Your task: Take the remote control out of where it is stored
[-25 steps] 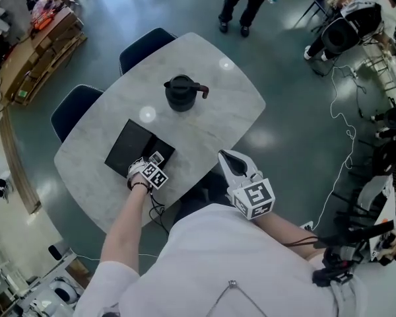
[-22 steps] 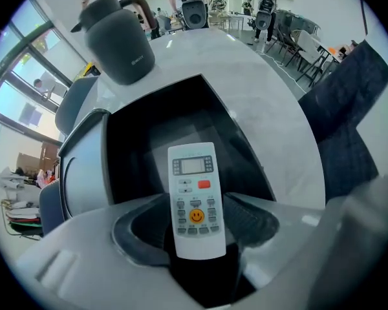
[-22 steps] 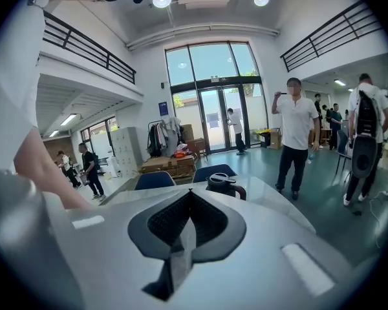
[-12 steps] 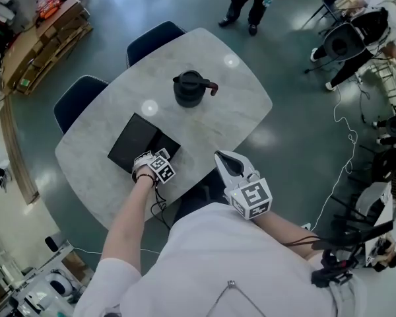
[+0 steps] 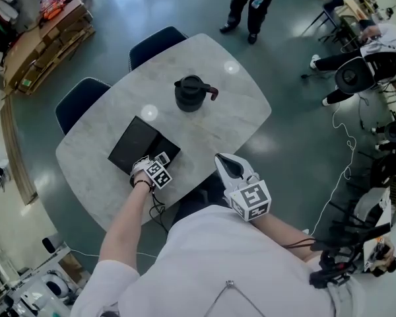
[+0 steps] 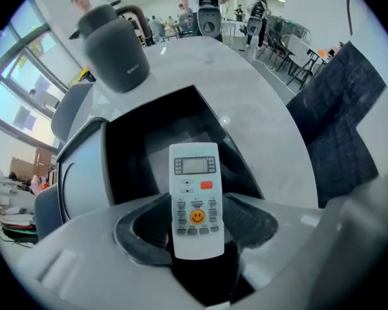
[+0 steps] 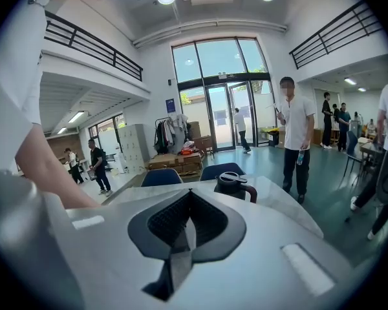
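Observation:
My left gripper point(image 6: 195, 219) is shut on a white remote control point(image 6: 194, 192) with a small screen, a red button and a yellow smiley button. It holds the remote's lower half, buttons up, just above the near end of a black box point(image 6: 149, 124). In the head view this gripper point(image 5: 155, 172) sits at the near corner of the black box point(image 5: 133, 144) on the marble table point(image 5: 218, 127). My right gripper point(image 5: 232, 167) hovers at the table's near edge, shut point(image 7: 184, 232) with nothing in it.
A black jug point(image 5: 193, 92) with a brown handle stands further back on the table. Two dark blue chairs point(image 5: 155, 41) point(image 5: 79, 101) are pushed in at the far side. A person point(image 5: 251, 2) stands beyond the table, and others sit at the upper right.
The left gripper has stayed at the box's near corner with the remote, shifting only slightly. The right gripper has hardly moved.

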